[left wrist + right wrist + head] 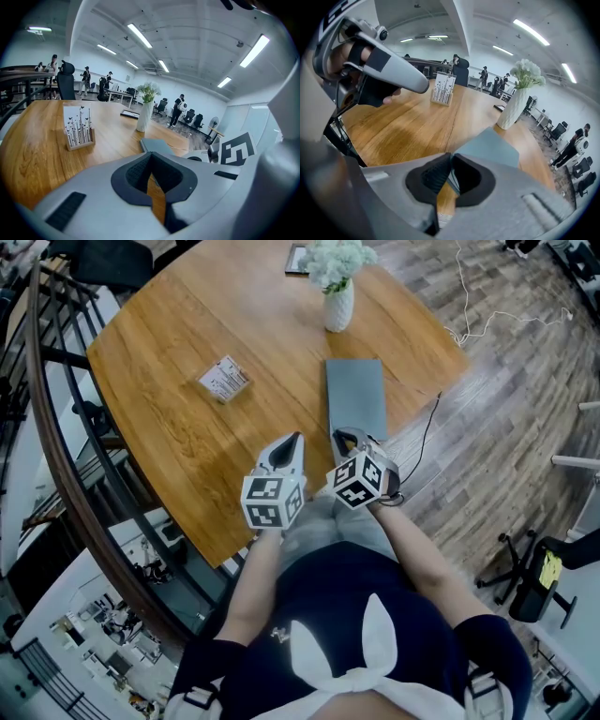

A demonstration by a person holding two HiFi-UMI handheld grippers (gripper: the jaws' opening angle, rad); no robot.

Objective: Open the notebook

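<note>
A grey notebook [356,395] lies on the round wooden table [169,437] with its short near end close to the table's edge. My right gripper [345,439] is shut on the near edge of the cover. In the right gripper view the grey cover [490,147] runs up from between the pads [436,176], raised a little off the wood. My left gripper [294,439] hovers just left of the notebook, shut and holding nothing. In the left gripper view the left gripper [151,157] shows its tips meeting, and the notebook [157,145] lies ahead to the right.
A white vase of white flowers [338,296] stands just beyond the notebook's far end. A small printed card in a wooden stand [224,379] sits to the left. A dark frame [297,259] lies at the far edge. A curved railing [56,456] borders the table's left.
</note>
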